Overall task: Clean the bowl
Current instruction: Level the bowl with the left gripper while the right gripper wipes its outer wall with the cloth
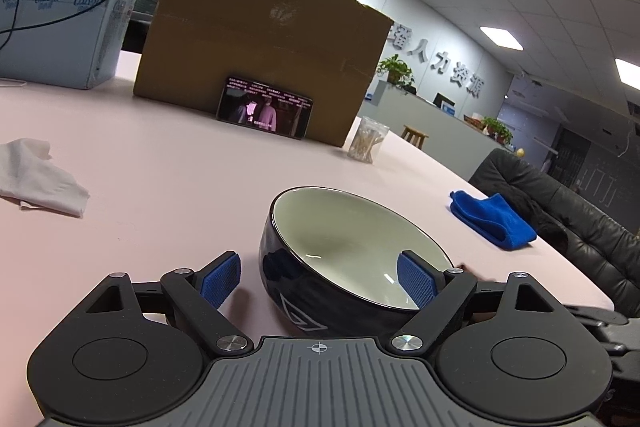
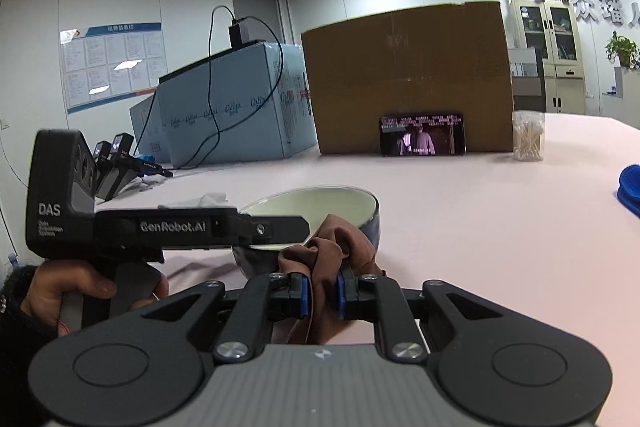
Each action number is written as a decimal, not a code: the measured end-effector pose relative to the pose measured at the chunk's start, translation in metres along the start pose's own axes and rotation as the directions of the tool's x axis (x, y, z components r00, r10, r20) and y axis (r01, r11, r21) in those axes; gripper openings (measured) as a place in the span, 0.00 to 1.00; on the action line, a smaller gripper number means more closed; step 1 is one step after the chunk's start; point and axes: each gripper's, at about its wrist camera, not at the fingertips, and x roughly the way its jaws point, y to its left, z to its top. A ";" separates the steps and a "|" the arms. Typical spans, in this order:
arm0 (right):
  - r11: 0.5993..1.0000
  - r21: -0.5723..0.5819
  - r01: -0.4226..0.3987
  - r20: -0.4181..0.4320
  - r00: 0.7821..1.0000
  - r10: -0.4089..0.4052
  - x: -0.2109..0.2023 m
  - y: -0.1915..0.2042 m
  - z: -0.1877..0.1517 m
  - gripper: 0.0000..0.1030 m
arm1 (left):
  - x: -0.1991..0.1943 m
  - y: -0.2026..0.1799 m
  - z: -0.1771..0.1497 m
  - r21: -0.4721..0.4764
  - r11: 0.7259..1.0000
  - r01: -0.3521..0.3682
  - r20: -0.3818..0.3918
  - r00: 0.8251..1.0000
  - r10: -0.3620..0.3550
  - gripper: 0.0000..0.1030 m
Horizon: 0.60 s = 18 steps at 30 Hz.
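Note:
A dark blue bowl (image 1: 344, 255) with a pale inside stands on the pink table (image 1: 160, 167). My left gripper (image 1: 318, 281) is open, its jaws straddling the near wall of the bowl: one blue pad (image 1: 222, 279) outside, the other inside the rim. In the right wrist view the bowl (image 2: 320, 211) sits just ahead, with the left gripper (image 2: 276, 227) reaching over its rim from the left. My right gripper (image 2: 322, 293) is shut on a brown cloth (image 2: 332, 247), which bunches up against the bowl's near side.
A cardboard box (image 1: 260, 43) with a phone (image 1: 264, 107) leaning on it stands at the back. A light blue box (image 1: 68, 3) is at back left. A jar of cotton swabs (image 1: 366, 139), a blue cloth (image 1: 492, 219) and a white tissue (image 1: 36, 175) lie on the table.

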 end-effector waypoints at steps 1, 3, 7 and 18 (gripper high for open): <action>1.000 0.001 0.000 -0.008 1.000 0.000 0.002 0.000 -0.001 0.16 | 0.000 0.000 0.000 0.000 1.000 0.001 0.000 1.000 -0.001 0.85; 1.000 0.002 0.000 -0.023 1.000 0.000 0.006 0.000 -0.004 0.16 | 0.000 0.000 0.000 -0.001 1.000 0.003 0.000 1.000 -0.003 0.85; 1.000 0.001 -0.006 -0.011 1.000 0.006 0.003 0.002 -0.002 0.16 | 0.000 0.001 0.000 -0.001 1.000 0.005 0.001 1.000 -0.005 0.85; 1.000 -0.005 -0.007 0.026 1.000 0.007 -0.003 0.000 0.003 0.16 | -0.001 0.000 -0.003 0.001 1.000 0.008 0.006 1.000 -0.008 0.85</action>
